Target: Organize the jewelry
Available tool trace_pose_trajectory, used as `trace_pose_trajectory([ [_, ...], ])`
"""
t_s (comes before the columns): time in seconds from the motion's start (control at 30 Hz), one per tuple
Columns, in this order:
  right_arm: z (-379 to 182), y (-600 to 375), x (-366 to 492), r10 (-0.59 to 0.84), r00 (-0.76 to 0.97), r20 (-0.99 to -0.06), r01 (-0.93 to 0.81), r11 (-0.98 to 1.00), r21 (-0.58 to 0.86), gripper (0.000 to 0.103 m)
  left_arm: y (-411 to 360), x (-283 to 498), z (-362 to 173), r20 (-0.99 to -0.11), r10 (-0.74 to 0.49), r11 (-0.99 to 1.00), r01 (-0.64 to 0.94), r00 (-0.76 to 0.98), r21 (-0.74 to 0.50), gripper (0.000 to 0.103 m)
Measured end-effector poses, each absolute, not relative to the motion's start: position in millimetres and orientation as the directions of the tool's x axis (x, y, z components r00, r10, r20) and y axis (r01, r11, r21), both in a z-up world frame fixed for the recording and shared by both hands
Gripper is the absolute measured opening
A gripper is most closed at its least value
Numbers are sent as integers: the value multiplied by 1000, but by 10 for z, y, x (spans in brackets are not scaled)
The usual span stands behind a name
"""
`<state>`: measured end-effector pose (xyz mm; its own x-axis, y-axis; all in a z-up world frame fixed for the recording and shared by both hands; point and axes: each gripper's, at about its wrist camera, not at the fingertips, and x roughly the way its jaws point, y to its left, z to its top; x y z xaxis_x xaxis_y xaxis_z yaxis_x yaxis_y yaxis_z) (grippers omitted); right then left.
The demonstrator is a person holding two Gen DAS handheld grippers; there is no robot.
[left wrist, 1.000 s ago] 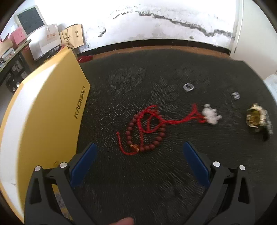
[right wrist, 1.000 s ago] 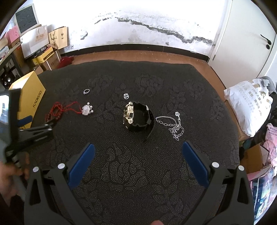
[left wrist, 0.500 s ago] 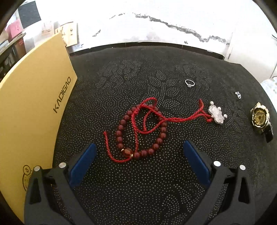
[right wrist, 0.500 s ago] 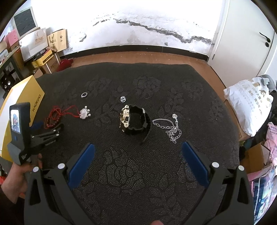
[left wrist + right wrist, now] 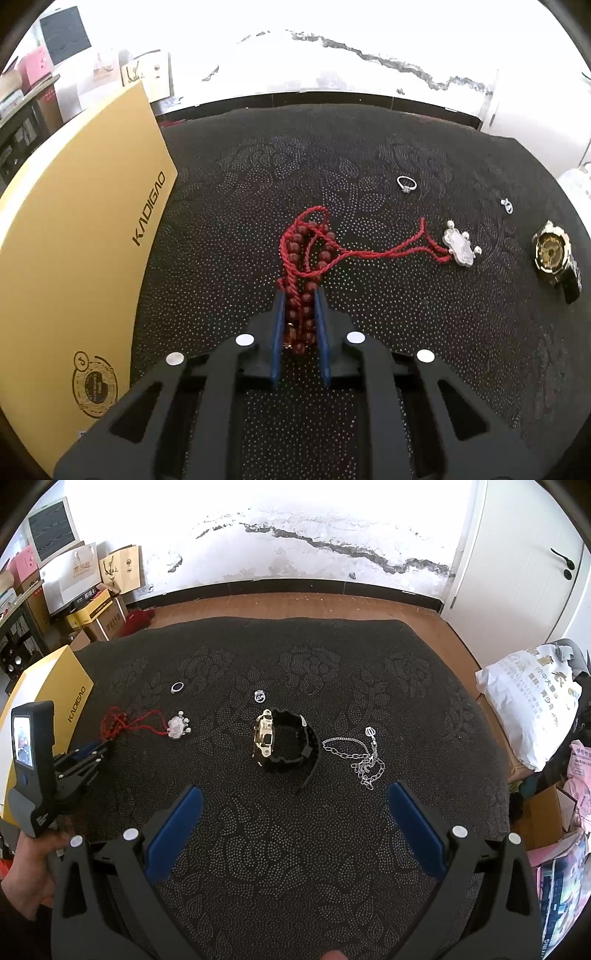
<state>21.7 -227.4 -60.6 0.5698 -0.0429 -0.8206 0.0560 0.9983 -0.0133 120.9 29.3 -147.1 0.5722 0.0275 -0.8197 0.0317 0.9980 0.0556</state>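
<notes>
Red beads now sit pinched in the left gripper [image 5: 300, 295], whose jaws stood wide apart half a second ago.

Clamped on the bead bracelet [image 5: 308, 258], still lying on the dark mat [image 5: 369, 369] beside the yellow box [image 5: 74, 240], the left tool looks ready to lift; its red cord [image 5: 388, 253] trails to a silver pendant [image 5: 460, 245]. Only the right view shows the silver chain [image 5: 360, 755] and the right gripper [image 5: 295, 825], jaws apart and empty, near the watch [image 5: 284, 738].

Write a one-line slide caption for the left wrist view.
Left gripper shut on red bead bracelet on dark patterned cloth, beside yellow box.
</notes>
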Motion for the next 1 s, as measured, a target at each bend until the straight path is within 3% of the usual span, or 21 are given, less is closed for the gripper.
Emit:
trace_pose_trajectory([
  [0.07,-612,-2281,224,-43,569,-821,55,998,-14,97,242,1182,-1444,-818,38,997,39,574,73,9],
  [0.3,-801,-2308,289,-74,529,-845,52,997,-55,97,261,1065,-1168,-823,29,998,30,567,56,9],
  [0.47,-854,-2326,296,-92,526,-845,55,996,-74,97,276,808,-646,-785,-33,997,81,618,21,8],
  [0.83,-859,-2443,275,-117,540,-833,87,993,-83,97,524,571,-17,-724,-119,992,109,679,-61,8],
  [1.0,-888,-2403,295,-125,533,-837,80,992,-97,97,531,650,-4,-729,-123,990,132,673,-45,8],
])
